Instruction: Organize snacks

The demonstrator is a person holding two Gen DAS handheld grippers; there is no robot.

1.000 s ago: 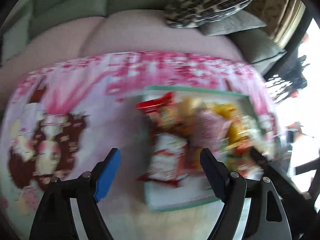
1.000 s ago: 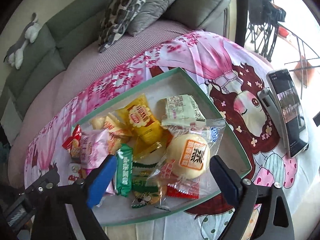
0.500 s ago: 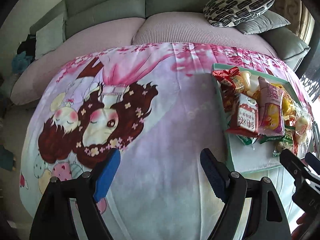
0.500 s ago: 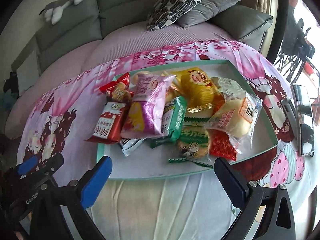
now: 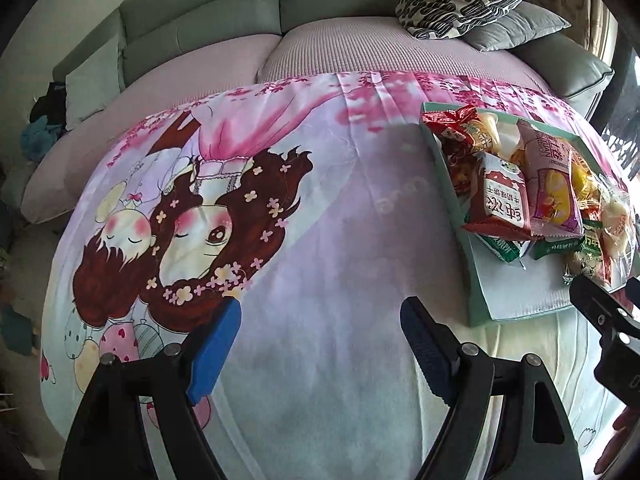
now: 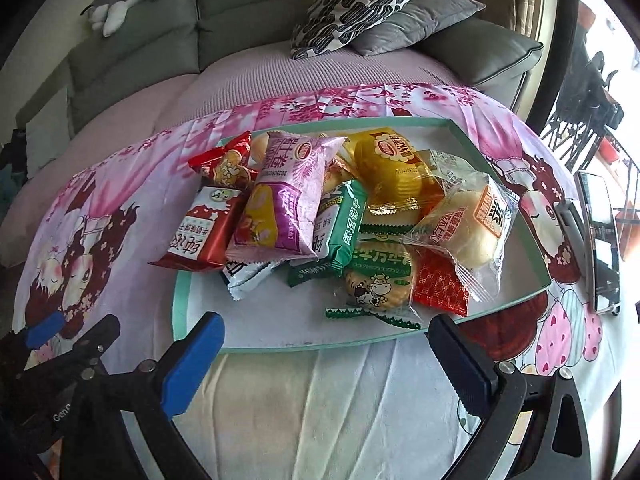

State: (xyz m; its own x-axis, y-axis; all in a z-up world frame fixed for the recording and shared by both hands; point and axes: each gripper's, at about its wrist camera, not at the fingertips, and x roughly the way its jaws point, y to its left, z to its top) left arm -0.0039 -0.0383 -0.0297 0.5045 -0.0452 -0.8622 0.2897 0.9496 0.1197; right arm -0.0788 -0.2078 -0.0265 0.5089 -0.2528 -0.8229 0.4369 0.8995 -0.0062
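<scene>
Snacks lie heaped in the shallow green-rimmed tray (image 6: 180, 304); my left hand-held gripper (image 5: 320, 344) has swung off it, my right hand-held gripper (image 6: 326, 354) backed away; both spread, empty.

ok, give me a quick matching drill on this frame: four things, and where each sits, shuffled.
Things:
1. purple snack packet
2. black smartphone
3. patterned black-and-white cushion
4. red-and-white snack packet

Places:
A. on the sofa
B. overhanging the tray's left edge
C. right of the green-rimmed tray
D. atop the pile

Pairs: 1-D, 2-C, 3-A, 4-B
</scene>
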